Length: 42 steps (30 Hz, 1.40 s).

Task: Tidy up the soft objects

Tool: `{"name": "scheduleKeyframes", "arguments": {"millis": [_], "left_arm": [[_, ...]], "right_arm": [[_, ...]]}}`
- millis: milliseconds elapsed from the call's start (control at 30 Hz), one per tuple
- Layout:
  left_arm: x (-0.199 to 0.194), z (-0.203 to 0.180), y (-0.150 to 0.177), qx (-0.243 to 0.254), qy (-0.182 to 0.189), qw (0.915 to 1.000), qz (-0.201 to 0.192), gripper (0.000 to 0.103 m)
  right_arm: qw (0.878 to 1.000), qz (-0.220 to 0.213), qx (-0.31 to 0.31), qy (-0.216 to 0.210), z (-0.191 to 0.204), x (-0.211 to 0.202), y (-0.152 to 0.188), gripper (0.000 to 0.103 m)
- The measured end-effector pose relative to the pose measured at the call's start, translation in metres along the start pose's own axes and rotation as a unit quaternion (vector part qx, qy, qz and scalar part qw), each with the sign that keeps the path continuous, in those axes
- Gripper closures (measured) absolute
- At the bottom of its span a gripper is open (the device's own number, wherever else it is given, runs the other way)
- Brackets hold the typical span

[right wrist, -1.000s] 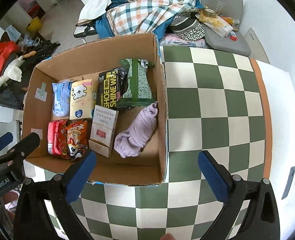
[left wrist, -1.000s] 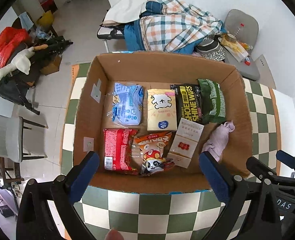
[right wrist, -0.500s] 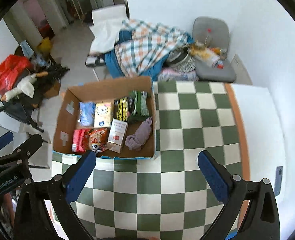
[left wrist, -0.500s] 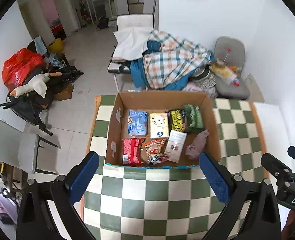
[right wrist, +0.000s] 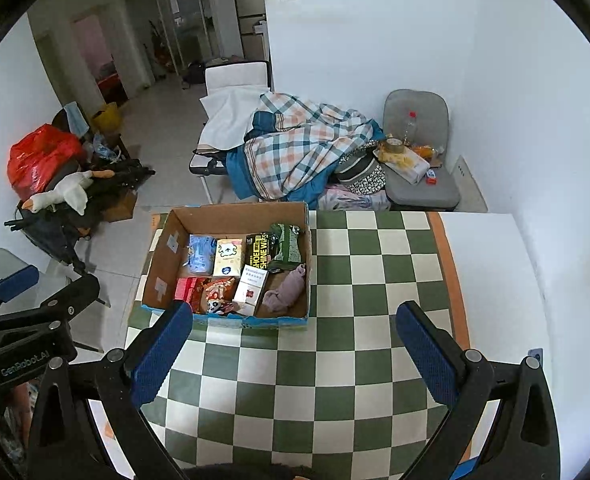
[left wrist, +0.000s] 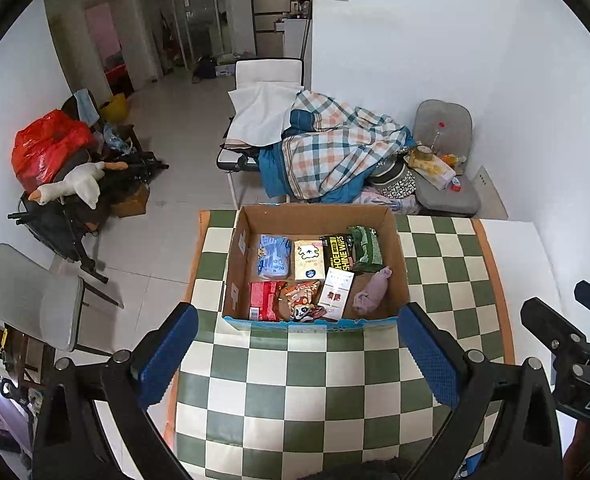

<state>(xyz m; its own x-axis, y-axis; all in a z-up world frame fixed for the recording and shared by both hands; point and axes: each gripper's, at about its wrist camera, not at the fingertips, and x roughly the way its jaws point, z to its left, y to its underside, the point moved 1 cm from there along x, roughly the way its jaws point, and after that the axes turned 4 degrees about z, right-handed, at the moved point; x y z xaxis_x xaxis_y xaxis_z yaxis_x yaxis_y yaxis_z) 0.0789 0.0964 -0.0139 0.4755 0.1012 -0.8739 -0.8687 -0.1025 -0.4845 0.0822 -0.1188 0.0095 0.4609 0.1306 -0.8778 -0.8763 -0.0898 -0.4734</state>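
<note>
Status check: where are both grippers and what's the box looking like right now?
Left gripper open, empty, above the checkered cloth. Right gripper open, empty. Cardboard box packed: snack packs, purple cloth at its right end. No obstruction seen.

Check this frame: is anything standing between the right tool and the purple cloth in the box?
Only the box's own near wall. The right tool is open and empty above bare checkered tablecloth; the purple cloth lies uncovered in the cardboard box, beside a white carton. From above, nothing visible blocks it.
</note>
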Motion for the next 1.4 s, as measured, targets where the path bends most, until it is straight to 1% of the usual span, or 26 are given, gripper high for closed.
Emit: {"name": "scheduleKeyframes", "arguments": {"millis": [300, 500, 1400], "left_arm": [[-0.015, 0.004, 0.001, -0.009, -0.006, 0.9999, -0.011, 0.0], [-0.015, 0.005, 0.003, -0.012, -0.001, 0.9999, -0.007, 0.0], [-0.013, 0.001, 0.007, -0.013, -0.009, 0.9998, -0.009, 0.0]], "right_arm": [[1.0, -0.012, 0.003, 0.004, -0.003, -0.014, 0.001, 0.0], [1.0, -0.012, 0.004, 0.004, -0.003, -0.014, 0.0, 0.0], [1.0, -0.014, 0.003, 0.009, 0.001, -0.02, -0.001, 0.0]]}}
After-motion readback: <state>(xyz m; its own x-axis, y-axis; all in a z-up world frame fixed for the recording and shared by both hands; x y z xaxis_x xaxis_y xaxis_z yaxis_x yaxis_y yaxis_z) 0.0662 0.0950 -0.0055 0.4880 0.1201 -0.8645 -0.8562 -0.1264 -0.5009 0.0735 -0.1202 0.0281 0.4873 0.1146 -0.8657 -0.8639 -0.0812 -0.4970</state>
